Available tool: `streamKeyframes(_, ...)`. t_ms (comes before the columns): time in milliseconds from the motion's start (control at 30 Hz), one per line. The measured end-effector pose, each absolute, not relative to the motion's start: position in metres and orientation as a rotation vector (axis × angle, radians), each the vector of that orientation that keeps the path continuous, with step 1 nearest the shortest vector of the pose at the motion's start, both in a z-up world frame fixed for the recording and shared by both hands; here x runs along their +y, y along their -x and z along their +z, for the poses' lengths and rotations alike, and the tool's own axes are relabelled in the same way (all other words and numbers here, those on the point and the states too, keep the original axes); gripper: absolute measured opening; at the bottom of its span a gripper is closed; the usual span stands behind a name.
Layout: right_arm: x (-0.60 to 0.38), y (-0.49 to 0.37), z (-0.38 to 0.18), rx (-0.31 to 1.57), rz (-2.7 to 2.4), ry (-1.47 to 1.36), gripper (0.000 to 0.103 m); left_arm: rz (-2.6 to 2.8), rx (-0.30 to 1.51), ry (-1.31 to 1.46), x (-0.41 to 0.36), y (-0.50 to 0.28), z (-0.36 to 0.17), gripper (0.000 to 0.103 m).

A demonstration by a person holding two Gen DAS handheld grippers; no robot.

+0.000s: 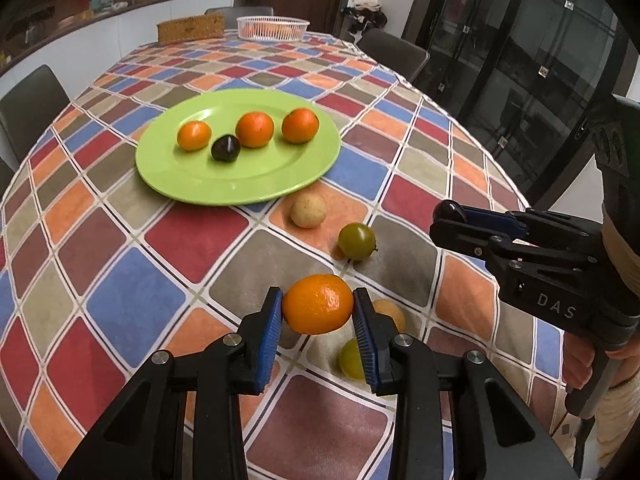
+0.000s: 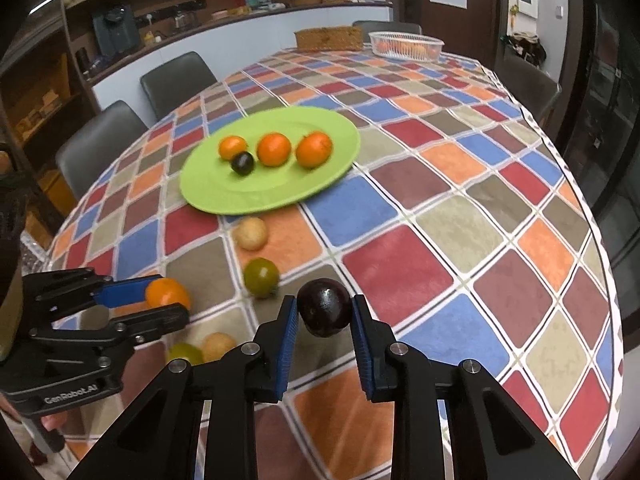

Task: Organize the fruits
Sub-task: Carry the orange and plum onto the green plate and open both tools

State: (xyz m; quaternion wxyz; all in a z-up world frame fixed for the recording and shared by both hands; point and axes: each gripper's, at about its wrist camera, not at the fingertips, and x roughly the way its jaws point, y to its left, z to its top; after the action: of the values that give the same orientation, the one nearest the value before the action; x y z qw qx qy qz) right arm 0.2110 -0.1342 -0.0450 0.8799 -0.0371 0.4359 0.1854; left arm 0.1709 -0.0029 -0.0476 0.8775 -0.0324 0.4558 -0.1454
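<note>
A: Left gripper (image 1: 318, 306) — state?

B: Clamped on an orange (image 1: 318, 304), blue pads pressing both flanks, fruit raised off the tablecloth (image 1: 192, 236). From the right wrist view the same orange (image 2: 167, 293) sits between the left gripper's fingers at the table's near-left side.

A: Right gripper (image 2: 325, 314)?

B: Closed around a dark plum (image 2: 325, 307), held clear of the cloth. In the left view only the plum's tip (image 1: 449, 211) shows past the fingertips.

A: Where is the loose fruit?

B: Green plate (image 1: 240, 184) mid-table holds three oranges in a row (image 1: 194, 135), (image 1: 255, 129), (image 1: 300, 125) and one dark plum (image 1: 225, 147) just in front of them. Front half of the plate is bare. Between plate and grippers: a pale yellow fruit (image 1: 308, 210) just off the plate's near rim, a green one (image 1: 357, 241) beside it. Under the left gripper, another pale fruit (image 1: 390, 312) and another green one (image 1: 352, 360), partly hidden.

A: Edges, free room?

B: Table edge curves down the right side (image 2: 576, 184); wide unoccupied cloth lies between it and the plate. White basket (image 1: 273, 27) and a brown woven box (image 1: 190, 28) sit at the far end. Chairs (image 2: 176, 76) line the left edge.
</note>
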Motion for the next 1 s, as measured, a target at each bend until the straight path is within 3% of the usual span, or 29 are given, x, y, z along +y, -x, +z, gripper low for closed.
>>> streamKeyframes(700,-0.081,-0.224,0.013,0.749,0.449,0.081,0.028,-0.236,0.764,0.007,0.042,-0.194,0.008,0.035)
streamKeyframes(1000,-0.057,-0.257,0.017,0.77,0.474,0.088,0.028,-0.221,0.728,-0.009,0.058,-0.226,0.012,0.035)
